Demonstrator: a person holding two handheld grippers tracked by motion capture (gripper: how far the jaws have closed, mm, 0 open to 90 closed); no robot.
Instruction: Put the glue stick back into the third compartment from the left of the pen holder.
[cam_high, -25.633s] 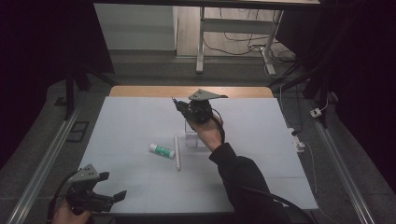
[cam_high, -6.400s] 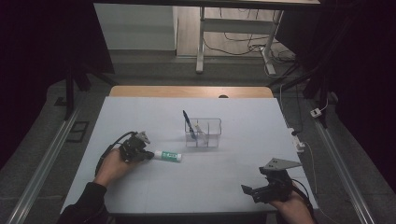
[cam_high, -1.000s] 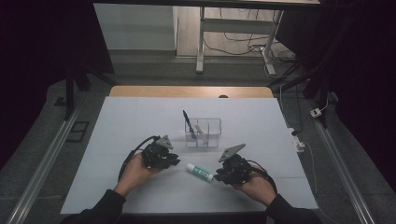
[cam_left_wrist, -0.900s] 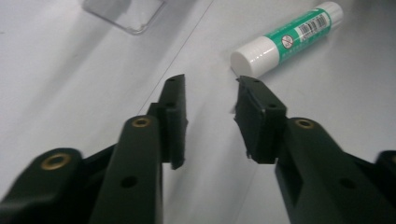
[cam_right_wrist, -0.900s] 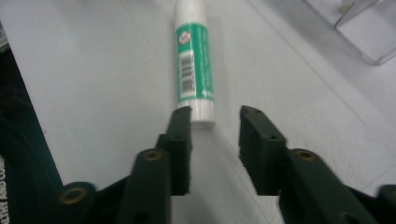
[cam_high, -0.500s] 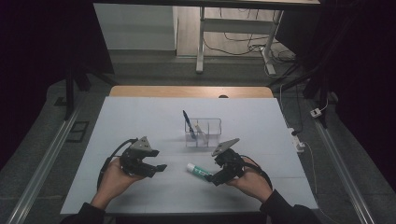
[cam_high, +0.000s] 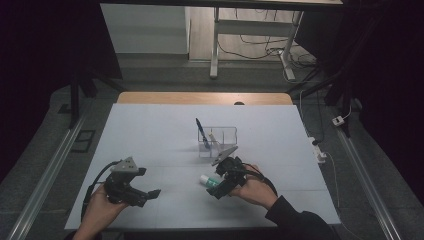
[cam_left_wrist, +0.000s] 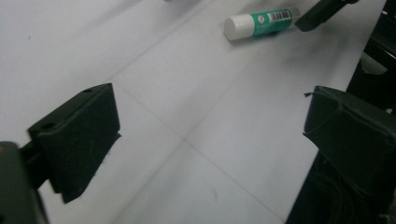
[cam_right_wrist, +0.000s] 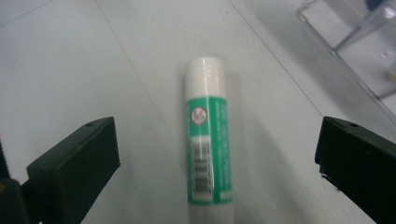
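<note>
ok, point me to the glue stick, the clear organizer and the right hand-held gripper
glue stick (cam_right_wrist: 208, 140), right gripper view, on its green label.
clear organizer (cam_high: 224, 134), high view, on its upper rim.
right hand-held gripper (cam_right_wrist: 217, 172), right gripper view, midway between its open black jaws.

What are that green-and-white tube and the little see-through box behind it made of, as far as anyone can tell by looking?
The green-and-white tube looks like smooth plastic: a matte white cap and a glossy green printed label with a barcode, probably a glue stick. The see-through box seems to be clear hard plastic, perhaps acrylic: the pens inside it show through its walls, and its edges catch the light. Glass cannot be ruled out.
</note>
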